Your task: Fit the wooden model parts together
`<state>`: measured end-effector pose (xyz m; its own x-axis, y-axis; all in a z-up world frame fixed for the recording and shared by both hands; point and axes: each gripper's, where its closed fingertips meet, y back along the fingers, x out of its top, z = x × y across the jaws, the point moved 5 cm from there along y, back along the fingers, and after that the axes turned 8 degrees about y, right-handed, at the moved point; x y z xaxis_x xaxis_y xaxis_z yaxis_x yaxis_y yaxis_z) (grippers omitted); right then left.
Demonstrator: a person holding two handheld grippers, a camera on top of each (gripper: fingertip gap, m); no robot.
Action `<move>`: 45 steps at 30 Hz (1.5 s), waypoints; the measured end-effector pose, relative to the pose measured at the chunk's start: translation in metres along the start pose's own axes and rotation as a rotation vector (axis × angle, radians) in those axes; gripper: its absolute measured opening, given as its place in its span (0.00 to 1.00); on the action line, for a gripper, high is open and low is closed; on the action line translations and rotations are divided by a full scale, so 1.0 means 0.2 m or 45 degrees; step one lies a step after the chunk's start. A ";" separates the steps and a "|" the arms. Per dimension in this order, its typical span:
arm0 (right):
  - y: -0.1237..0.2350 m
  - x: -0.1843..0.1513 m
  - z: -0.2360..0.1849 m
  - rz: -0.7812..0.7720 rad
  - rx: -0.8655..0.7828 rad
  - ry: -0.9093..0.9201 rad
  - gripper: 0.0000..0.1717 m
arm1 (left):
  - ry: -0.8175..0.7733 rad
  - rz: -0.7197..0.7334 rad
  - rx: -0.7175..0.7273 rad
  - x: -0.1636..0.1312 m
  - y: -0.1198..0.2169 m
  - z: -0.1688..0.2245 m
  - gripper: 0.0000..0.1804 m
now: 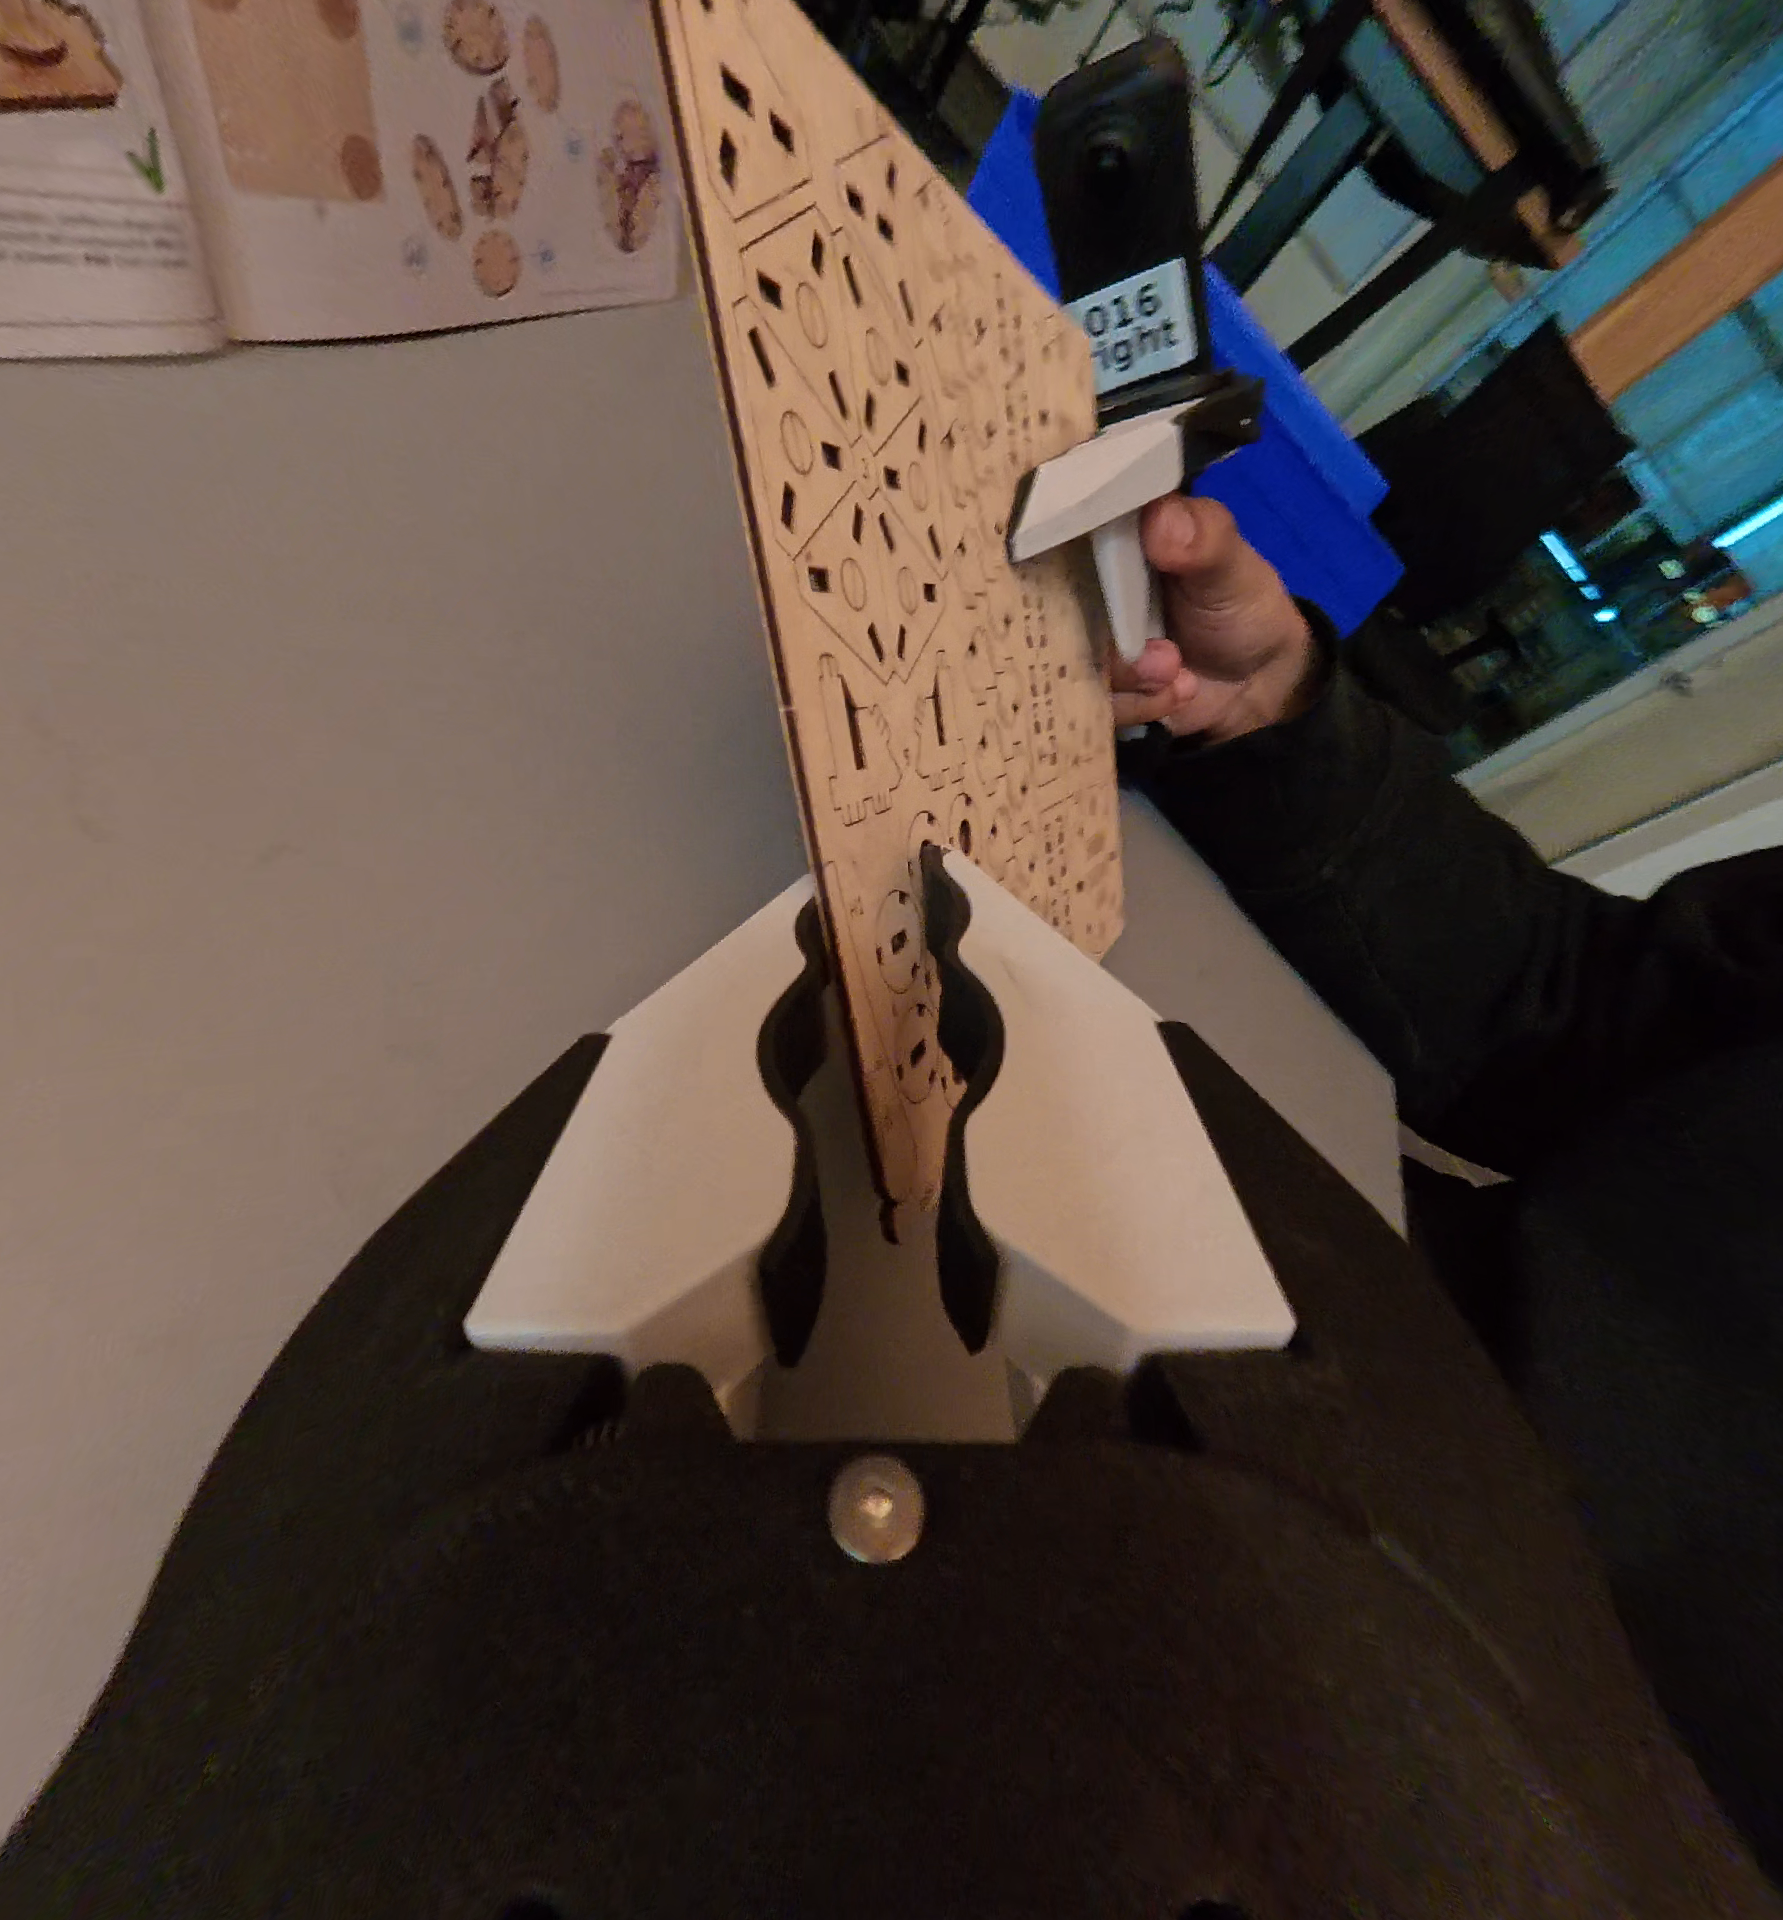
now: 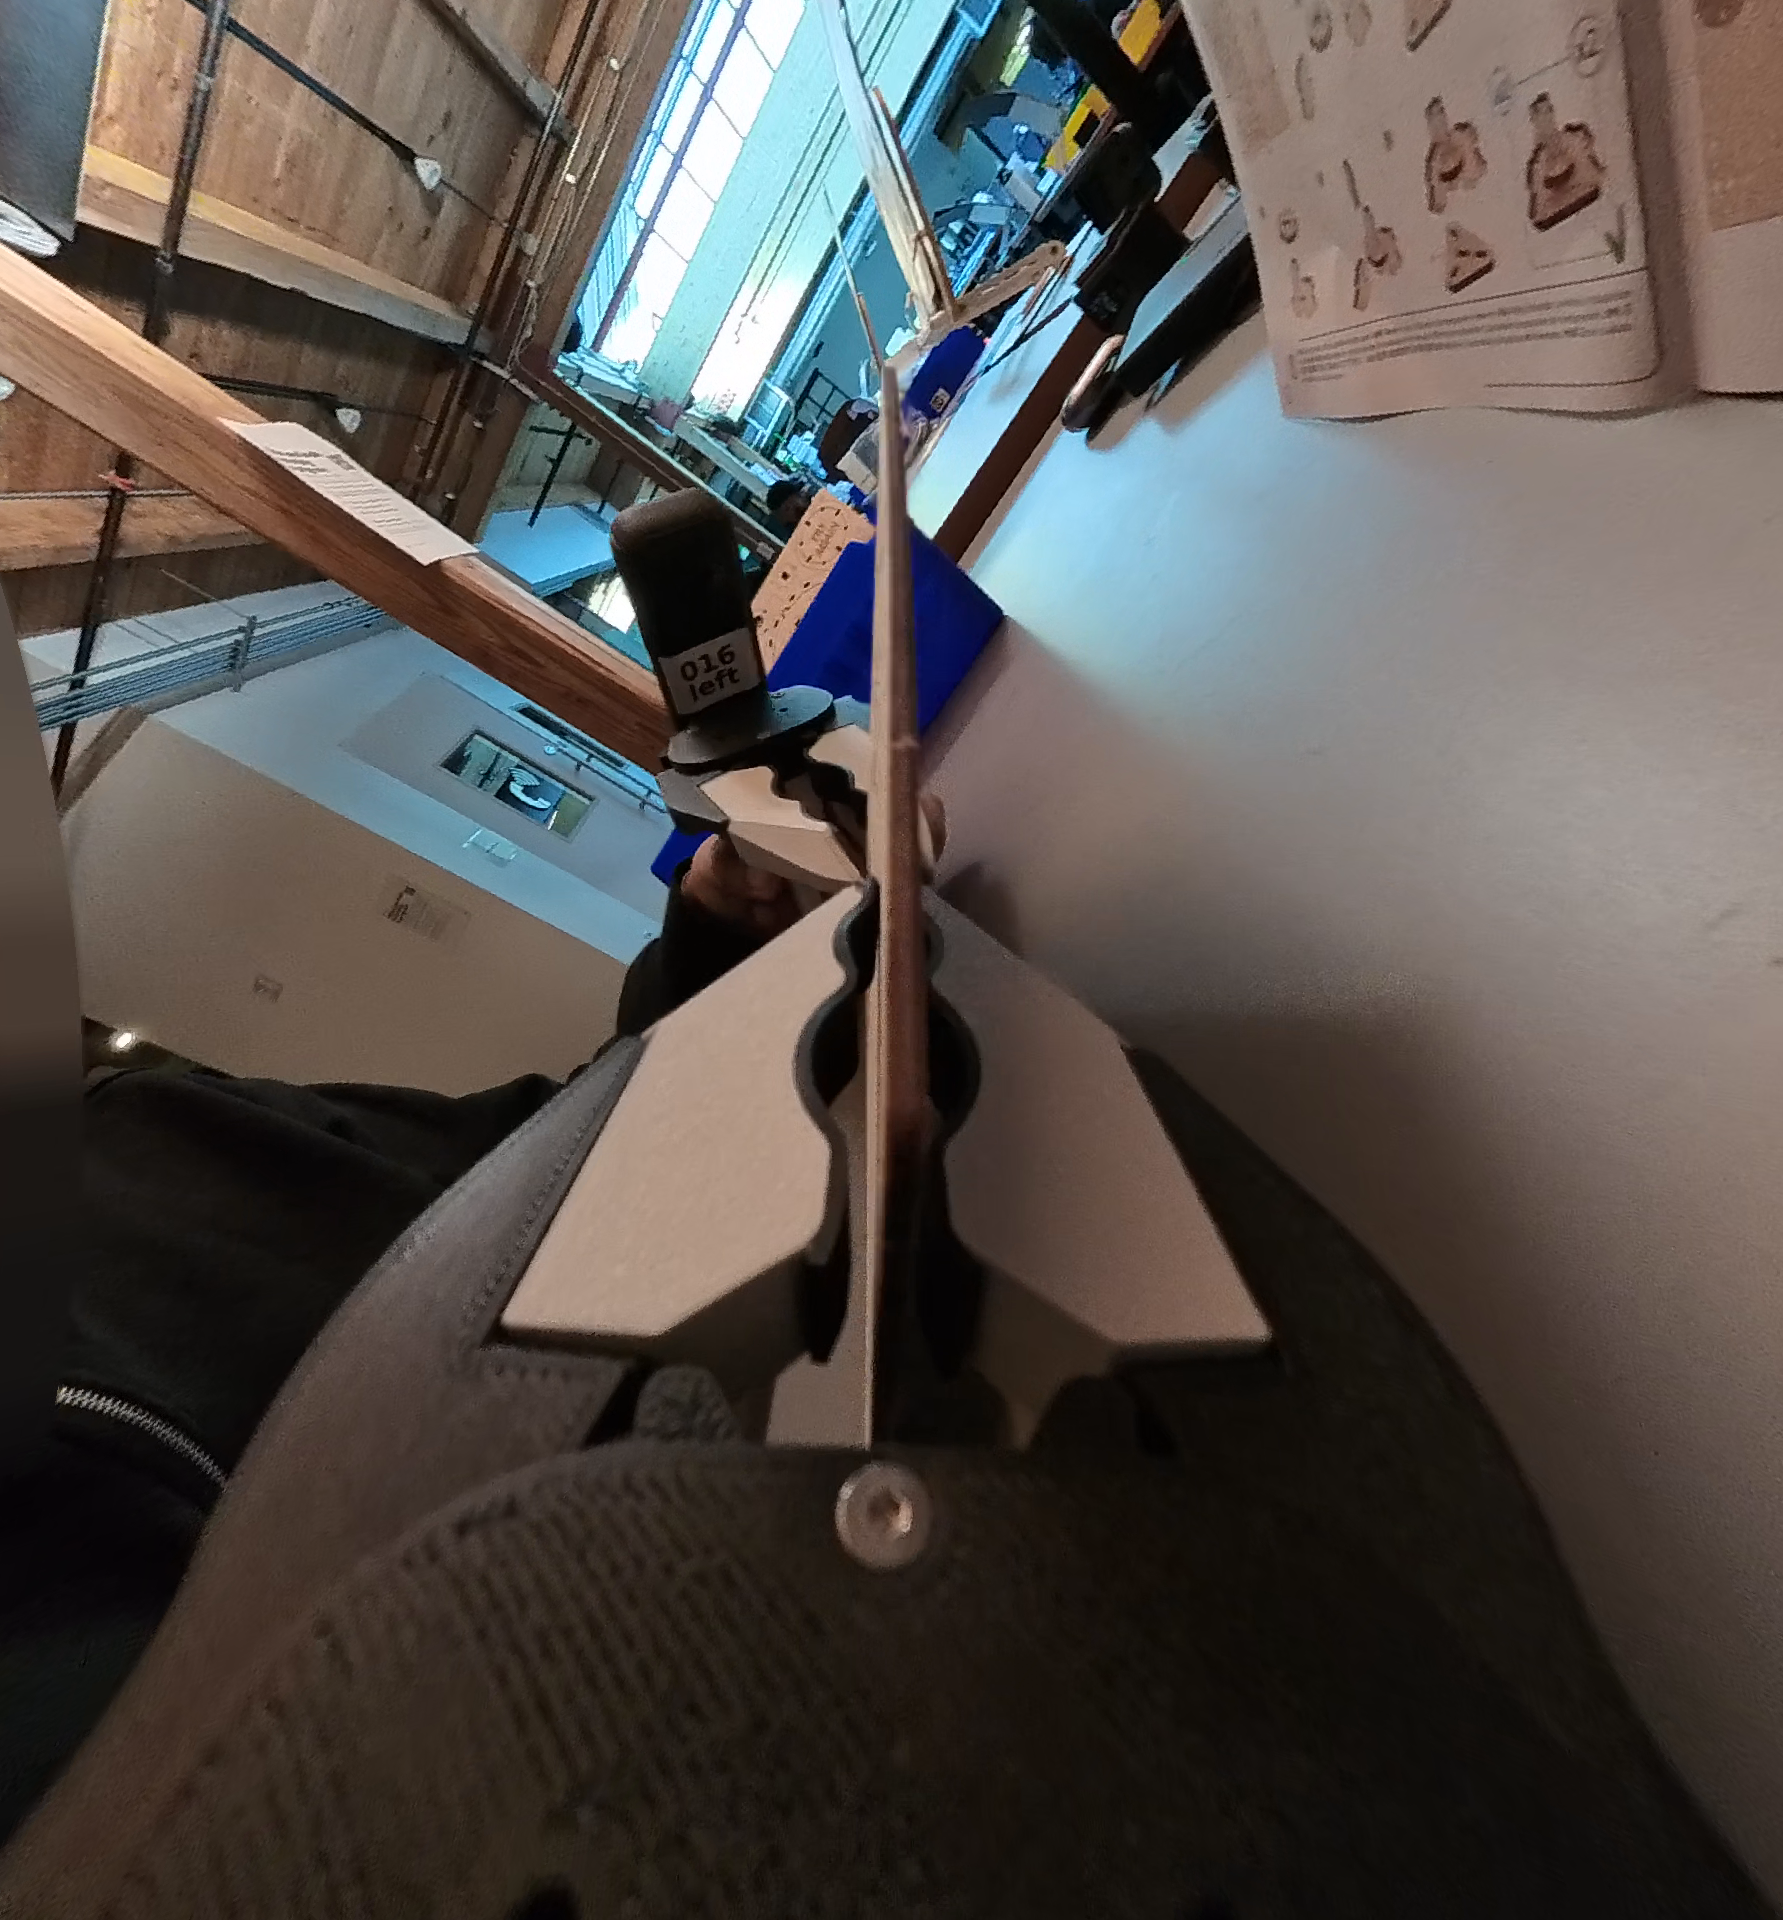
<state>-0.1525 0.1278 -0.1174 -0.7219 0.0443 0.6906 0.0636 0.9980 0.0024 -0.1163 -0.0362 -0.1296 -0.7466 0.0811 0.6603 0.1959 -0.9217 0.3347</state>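
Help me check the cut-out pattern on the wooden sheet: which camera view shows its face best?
The left wrist view: the wooden sheet turns its laser-cut face toward the camera, with its shapes and slots readable, though blurred toward the far edge. The right wrist view shows the same sheet edge-on, a thin strip between the fingers, with no pattern visible.

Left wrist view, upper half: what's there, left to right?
Booklet → wooden sheet → right gripper → hand → blue bin
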 end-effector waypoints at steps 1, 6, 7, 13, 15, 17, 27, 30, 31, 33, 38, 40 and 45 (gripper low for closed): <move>0.00 0.00 -0.01 -0.006 0.014 0.004 0.01 | 0.000 0.004 -0.042 0.00 0.01 0.01 0.10; 0.00 -0.01 -0.05 -0.059 0.087 0.007 0.01 | 0.048 0.035 -0.254 0.01 0.03 0.06 0.13; 0.00 -0.02 -0.05 -0.077 0.093 0.012 0.01 | 0.052 0.036 -0.272 0.01 0.03 0.06 0.12; -0.03 -0.07 -0.10 -0.199 0.158 0.044 0.01 | 0.044 -0.043 -0.277 -0.02 0.02 0.07 0.14; -0.03 -0.08 -0.11 -0.214 0.155 0.061 0.01 | 0.036 -0.097 -0.327 -0.05 0.01 0.10 0.06; -0.03 -0.06 -0.11 -0.181 0.155 0.070 0.01 | 0.017 -0.129 -0.366 -0.06 0.00 0.12 0.02; 0.17 0.20 0.02 0.407 -0.190 0.068 0.30 | 0.055 0.228 -0.150 0.09 0.05 0.04 0.02; 0.18 0.20 0.03 0.417 -0.271 0.091 0.35 | 0.201 0.455 -0.200 0.16 0.11 -0.01 0.02; 0.17 0.19 0.03 0.395 -0.284 0.100 0.36 | 0.242 0.517 -0.233 0.17 0.12 -0.02 0.02; 0.11 0.16 0.03 0.332 -0.315 0.121 0.39 | 0.258 0.599 -0.247 0.19 0.14 -0.02 0.02; -0.12 0.04 -0.01 0.271 -0.190 0.032 0.43 | 0.090 0.830 -0.193 0.23 0.17 0.05 0.02; -0.23 0.00 -0.06 0.268 -0.091 -0.005 0.41 | 0.075 0.917 -0.176 0.24 0.17 0.07 0.02; -0.38 -0.04 -0.18 0.403 0.026 0.003 0.28 | 0.160 0.984 -0.223 0.21 0.07 0.14 0.02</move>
<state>-0.1274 0.0498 -0.0970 -0.6670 0.3527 0.6563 0.2709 0.9354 -0.2274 -0.1269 -0.0349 -0.0778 -0.5088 -0.6382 0.5778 0.5918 -0.7467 -0.3036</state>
